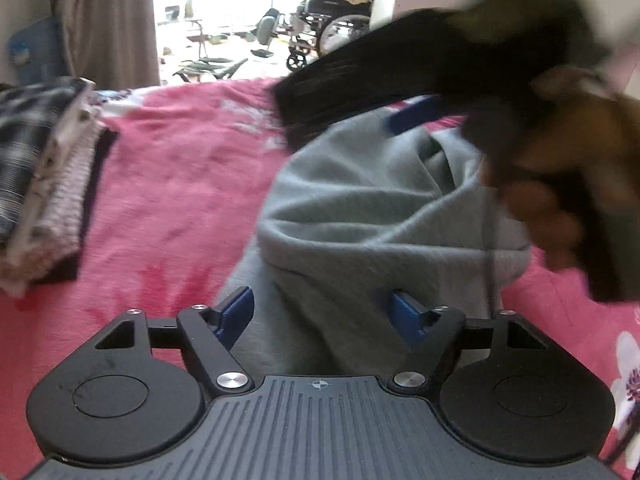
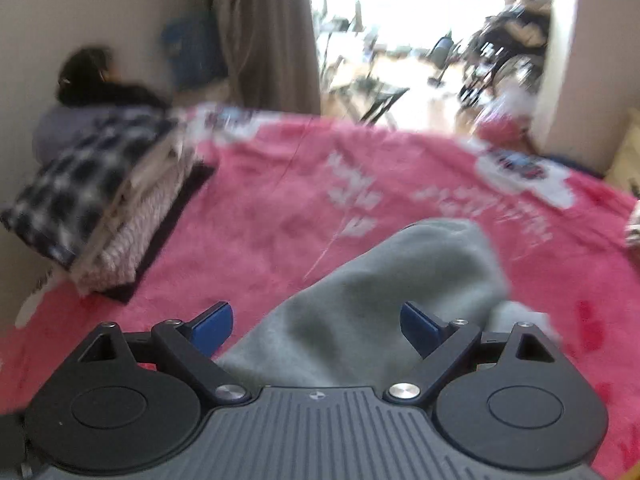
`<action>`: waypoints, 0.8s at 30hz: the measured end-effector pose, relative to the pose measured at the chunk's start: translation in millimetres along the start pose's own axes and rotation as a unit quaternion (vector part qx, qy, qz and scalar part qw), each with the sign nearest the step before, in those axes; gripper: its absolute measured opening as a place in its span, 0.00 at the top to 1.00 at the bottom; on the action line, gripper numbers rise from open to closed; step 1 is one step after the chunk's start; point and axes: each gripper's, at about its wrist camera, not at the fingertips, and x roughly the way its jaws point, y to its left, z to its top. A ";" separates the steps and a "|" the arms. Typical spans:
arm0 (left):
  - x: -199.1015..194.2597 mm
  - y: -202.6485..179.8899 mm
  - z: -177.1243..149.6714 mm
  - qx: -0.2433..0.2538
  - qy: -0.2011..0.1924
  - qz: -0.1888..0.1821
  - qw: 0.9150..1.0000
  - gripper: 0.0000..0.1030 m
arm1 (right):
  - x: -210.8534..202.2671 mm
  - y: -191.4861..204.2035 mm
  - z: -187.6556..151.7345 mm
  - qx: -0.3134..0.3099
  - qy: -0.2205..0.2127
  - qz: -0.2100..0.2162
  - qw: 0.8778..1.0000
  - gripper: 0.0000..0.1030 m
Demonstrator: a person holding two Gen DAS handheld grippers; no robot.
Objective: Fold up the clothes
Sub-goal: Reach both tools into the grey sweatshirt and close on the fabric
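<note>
A grey sweatshirt-like garment (image 1: 368, 208) lies bunched on the pink floral blanket (image 1: 180, 184). My left gripper (image 1: 322, 314) stands open low over its near end, with grey cloth running between the two blue fingers. In the left wrist view the right gripper is a dark blur at upper right, held by a hand (image 1: 540, 216); one of its blue fingers (image 1: 416, 114) sits at the garment's far top edge. In the right wrist view my right gripper (image 2: 316, 328) is open too, with the grey garment (image 2: 400, 288) spreading between and beyond its fingers.
A stack of folded clothes (image 1: 44, 176) (image 2: 108, 208), checked piece on top, sits at the blanket's left. Behind it a dark-haired person (image 2: 88, 80) lies by the wall. A curtain (image 2: 264, 32) and a bright doorway with a wheelchair (image 1: 328, 28) are at the back.
</note>
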 end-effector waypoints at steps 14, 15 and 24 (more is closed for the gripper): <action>-24.6 -21.4 -7.0 0.024 -0.014 -0.125 0.992 0.39 | -29.2 -68.2 -52.5 0.046 0.047 -0.052 0.996 1.00; -27.6 -22.6 -7.0 0.023 -0.015 -0.135 0.990 0.37 | -41.3 -79.3 -61.4 0.048 0.045 -0.077 0.995 1.00; -42.4 -13.6 1.0 0.001 -0.051 -0.111 0.993 0.20 | -102.3 -147.0 -151.1 0.114 0.087 -0.149 0.978 1.00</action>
